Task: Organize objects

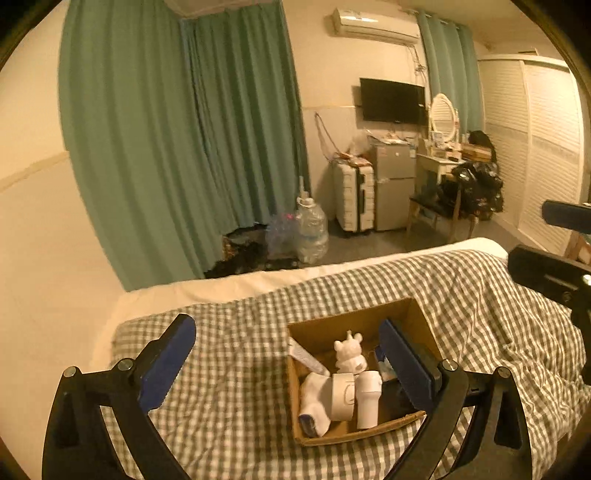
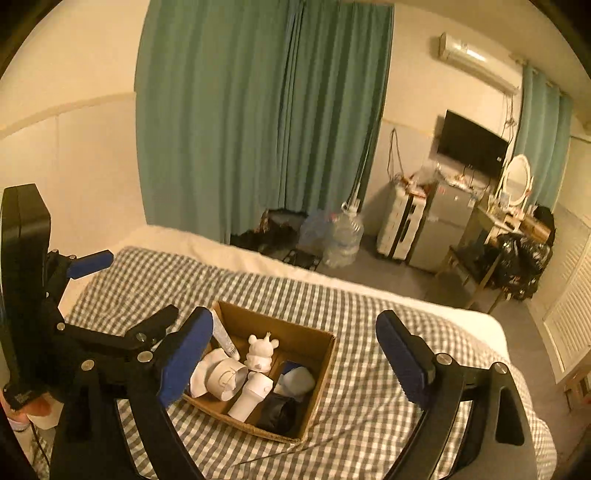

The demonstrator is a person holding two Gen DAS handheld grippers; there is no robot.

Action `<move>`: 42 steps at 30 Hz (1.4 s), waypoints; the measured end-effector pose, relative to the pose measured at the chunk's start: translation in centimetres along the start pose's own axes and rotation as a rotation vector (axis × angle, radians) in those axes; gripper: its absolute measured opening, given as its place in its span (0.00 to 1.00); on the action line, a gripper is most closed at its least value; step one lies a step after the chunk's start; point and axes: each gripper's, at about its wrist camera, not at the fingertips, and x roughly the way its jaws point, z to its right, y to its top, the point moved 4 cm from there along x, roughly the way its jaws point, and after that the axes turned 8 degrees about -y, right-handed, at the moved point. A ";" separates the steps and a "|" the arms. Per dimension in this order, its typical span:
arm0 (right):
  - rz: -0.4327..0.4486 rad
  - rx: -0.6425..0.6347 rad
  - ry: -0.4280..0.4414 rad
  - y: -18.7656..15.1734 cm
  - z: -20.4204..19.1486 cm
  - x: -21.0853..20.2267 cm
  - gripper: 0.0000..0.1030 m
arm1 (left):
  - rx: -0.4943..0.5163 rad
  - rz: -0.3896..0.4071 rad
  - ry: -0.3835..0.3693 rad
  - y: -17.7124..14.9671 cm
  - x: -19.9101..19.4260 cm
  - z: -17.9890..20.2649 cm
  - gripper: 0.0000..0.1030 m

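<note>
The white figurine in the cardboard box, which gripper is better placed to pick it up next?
Probably the left gripper. Its open fingers already frame the cardboard box, with the white figurine between them. The right gripper, also open, sits off to the box's right side.

Bedroom in small flat, my view from over bed (image 1: 332, 273) with checked cover (image 1: 240, 332). Green curtains (image 1: 177, 129) cover far wall. Air conditioner (image 1: 373, 26) high up, TV (image 1: 391, 99) mounted below it. Small fridge (image 1: 393, 184) beside white suitcase (image 1: 352, 195). Dressing table (image 1: 439, 162) with oval mirror (image 1: 443, 112). Slatted wardrobe doors (image 1: 535, 147) on my right. Big water bottles (image 1: 312, 229) on floor by curtains.
</note>
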 end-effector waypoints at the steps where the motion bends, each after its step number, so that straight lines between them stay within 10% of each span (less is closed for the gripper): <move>1: 0.013 0.000 -0.009 0.2 0.2 -1.0 0.89 | 0.001 0.013 0.005 0.2 -0.9 0.0 0.99; 19: 0.093 0.080 -0.041 -5.2 -0.8 -7.7 0.99 | -0.021 0.180 0.048 -4.4 -10.3 -0.3 1.00; 42: 0.228 0.160 -0.044 -17.6 -3.4 -4.9 0.99 | -0.090 0.227 0.062 -16.5 -6.5 1.0 1.00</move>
